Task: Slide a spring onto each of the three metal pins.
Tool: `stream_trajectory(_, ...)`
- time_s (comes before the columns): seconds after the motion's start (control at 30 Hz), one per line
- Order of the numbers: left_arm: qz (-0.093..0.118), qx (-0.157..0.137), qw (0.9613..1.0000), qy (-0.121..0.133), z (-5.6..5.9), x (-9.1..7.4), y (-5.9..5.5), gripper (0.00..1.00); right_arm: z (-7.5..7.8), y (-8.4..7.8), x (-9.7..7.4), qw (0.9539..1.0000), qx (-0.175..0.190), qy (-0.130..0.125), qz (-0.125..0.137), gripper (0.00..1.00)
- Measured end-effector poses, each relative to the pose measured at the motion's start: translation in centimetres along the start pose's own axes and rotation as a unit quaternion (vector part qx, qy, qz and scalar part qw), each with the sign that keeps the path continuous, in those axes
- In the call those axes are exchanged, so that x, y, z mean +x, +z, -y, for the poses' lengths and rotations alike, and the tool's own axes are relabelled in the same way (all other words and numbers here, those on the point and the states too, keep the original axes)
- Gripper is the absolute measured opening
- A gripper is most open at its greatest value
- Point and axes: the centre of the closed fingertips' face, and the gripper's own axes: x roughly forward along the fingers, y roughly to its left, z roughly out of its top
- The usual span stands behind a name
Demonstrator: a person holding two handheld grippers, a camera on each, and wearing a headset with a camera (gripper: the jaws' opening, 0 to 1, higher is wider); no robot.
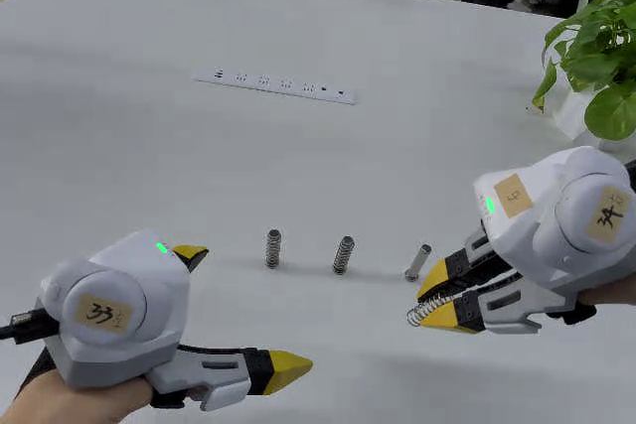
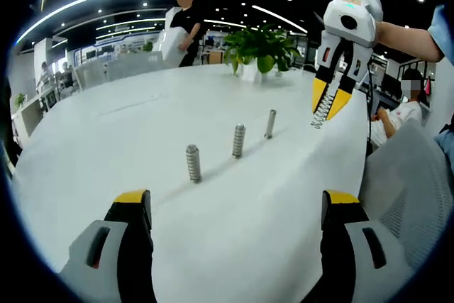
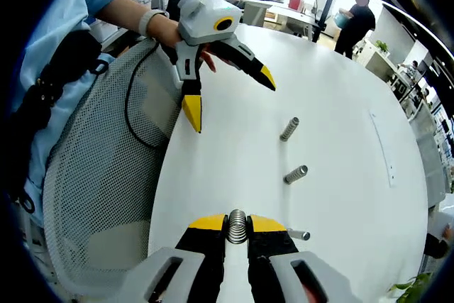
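Three pins stand in a row on the white table (image 1: 149,146). The left pin (image 1: 273,248) and the middle pin (image 1: 343,255) each carry a spring. The right pin (image 1: 418,262) is bare. My right gripper (image 1: 431,306) hovers just right of the bare pin, shut on a loose spring (image 1: 421,315); the spring (image 3: 237,225) is clamped end-on between its yellow tips. My left gripper (image 1: 242,312) is low at the near left with its jaws wide apart and nothing between them. From the left gripper view, the row of pins (image 2: 238,140) lies ahead, with the right gripper (image 2: 326,108) above the far end.
A white power strip (image 1: 275,85) lies across the far middle of the table. A potted plant (image 1: 596,47) stands at the right edge. A mesh chair (image 3: 106,196) is beside the near table edge. People stand in the background (image 2: 181,23).
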Motion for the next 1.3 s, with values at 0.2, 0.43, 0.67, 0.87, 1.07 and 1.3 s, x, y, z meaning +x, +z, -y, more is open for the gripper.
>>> stream_trajectory(0.2, -0.005, 0.006, 1.0, 0.005, 0.1, -0.1, -0.3, 0.99, 2.1, -1.2, -0.7, 0.9995, -0.011, -0.01, -0.029, 0.08)
stream_trajectory(0.43, -0.003, 0.003, 0.9999, 0.011, 0.0, -0.3, -0.3, 0.99, 4.7, -1.8, -1.1, 0.9985, -0.02, -0.014, -0.049, 0.08)
stream_trajectory(0.67, 0.001, -0.002, 0.9999, 0.012, -0.1, -0.5, -0.2, 0.99, 6.5, -2.1, -1.0, 0.9973, -0.028, -0.013, -0.067, 0.08)
stream_trajectory(0.87, 0.001, -0.001, 0.9999, 0.011, 0.0, -0.5, -0.2, 0.99, 7.4, -2.3, -0.5, 0.996, -0.033, -0.005, -0.084, 0.08)
stream_trajectory(1.07, 0.002, 0.001, 1.0, 0.005, 0.3, -0.4, -0.2, 0.99, 7.6, -2.4, 0.0, 0.9956, -0.035, 0.005, -0.087, 0.08)
stream_trajectory(1.3, 0.002, 0.002, 1.0, -0.001, 0.6, -0.2, -0.3, 0.99, 8.1, -3.0, 0.4, 0.9945, -0.034, 0.013, -0.098, 0.08)
